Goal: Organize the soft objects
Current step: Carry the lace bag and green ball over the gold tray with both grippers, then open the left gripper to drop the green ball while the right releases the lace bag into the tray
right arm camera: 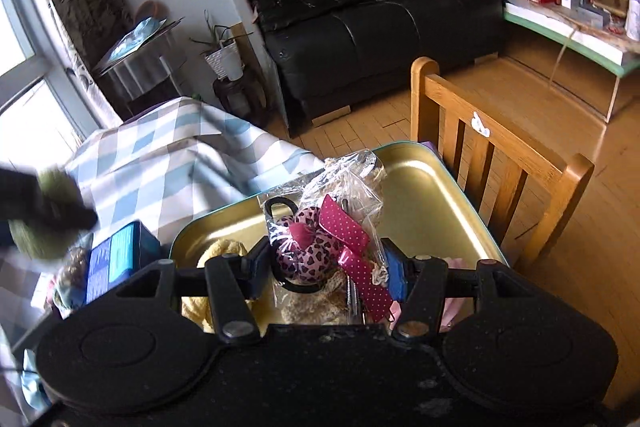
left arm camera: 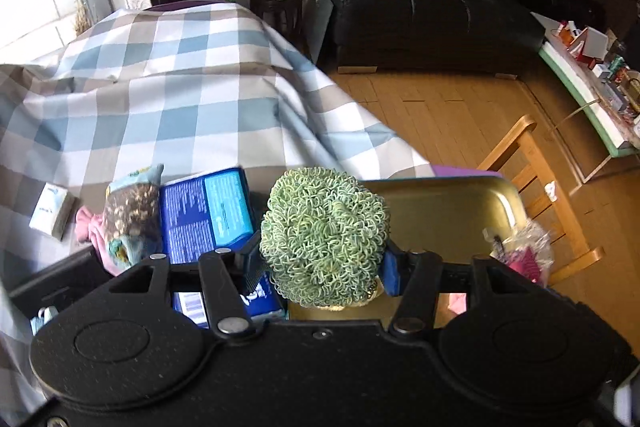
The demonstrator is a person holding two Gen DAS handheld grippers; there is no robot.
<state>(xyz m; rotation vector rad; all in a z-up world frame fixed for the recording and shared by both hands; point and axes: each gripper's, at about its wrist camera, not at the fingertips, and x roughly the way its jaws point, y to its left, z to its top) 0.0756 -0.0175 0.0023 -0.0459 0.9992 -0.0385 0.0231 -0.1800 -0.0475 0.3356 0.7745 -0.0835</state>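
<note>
A round green loop-textured scrubber ball (left arm camera: 324, 239) is held in my left gripper (left arm camera: 322, 261), whose blue pads press on both its sides, above the left edge of a gold metal tray (left arm camera: 440, 211). In the right wrist view my right gripper (right arm camera: 324, 269) is shut on a clear plastic packet with a pink leopard-print soft toy and a dotted pink ribbon (right arm camera: 320, 247), over the gold tray (right arm camera: 424, 195). A yellow fluffy item (right arm camera: 224, 255) lies in the tray. The left gripper with the green ball (right arm camera: 48, 227) shows blurred at the left.
A checked cloth (left arm camera: 160, 99) covers the table. On it lie a blue box (left arm camera: 208, 215), a patterned pouch (left arm camera: 132, 215), a pink cloth (left arm camera: 90, 227) and a small white pack (left arm camera: 52, 211). A wooden chair (right arm camera: 492, 155) stands past the tray, a black sofa (right arm camera: 380, 15) behind.
</note>
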